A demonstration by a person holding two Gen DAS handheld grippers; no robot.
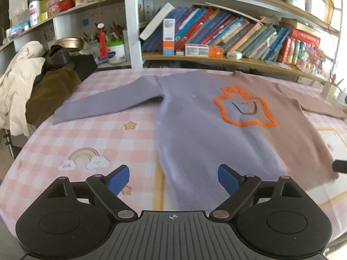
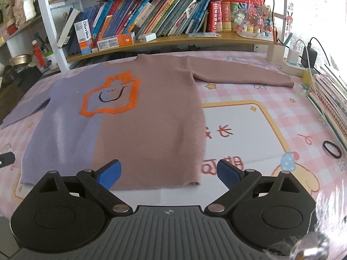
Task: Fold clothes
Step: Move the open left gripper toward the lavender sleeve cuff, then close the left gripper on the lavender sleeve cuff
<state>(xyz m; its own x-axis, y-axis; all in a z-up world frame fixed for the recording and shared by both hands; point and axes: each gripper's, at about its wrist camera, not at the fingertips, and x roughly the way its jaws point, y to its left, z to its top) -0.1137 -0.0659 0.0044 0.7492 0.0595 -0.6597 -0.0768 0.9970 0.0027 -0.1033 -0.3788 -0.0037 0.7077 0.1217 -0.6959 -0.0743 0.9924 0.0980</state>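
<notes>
Pink checked tablecloth (image 2: 249,88) shows bare on both sides of the garment: a wide strip beyond the right gripper's right finger, reaching to a black hair tie (image 2: 331,149) and a stack of books at the far right edge, and another strip ahead-left of the left gripper's left finger, bounded by a heap of clothing (image 1: 32,86). A bookshelf (image 2: 164,41) closes off the far edge, directly behind the collar.

Sweater (image 2: 134,119), half lilac and half dusty pink with an orange outlined motif (image 2: 110,95), lies flat, front up. Its long axis runs straight away from the jaws, hem nearest, neck farthest. Sleeves extend sideways: the lilac one (image 1: 104,101) ahead-left of the left gripper, the pink one (image 2: 243,73) ahead-right of the right gripper.

Left gripper (image 1: 173,178): jaws spread wide, nothing held; lilac fabric lies between and ahead of the blue pads (image 1: 118,178); contact with it cannot be judged.

Right gripper (image 2: 169,173): jaws equally wide, nothing held; the hem's right corner lies between the fingertips (image 2: 227,172).
</notes>
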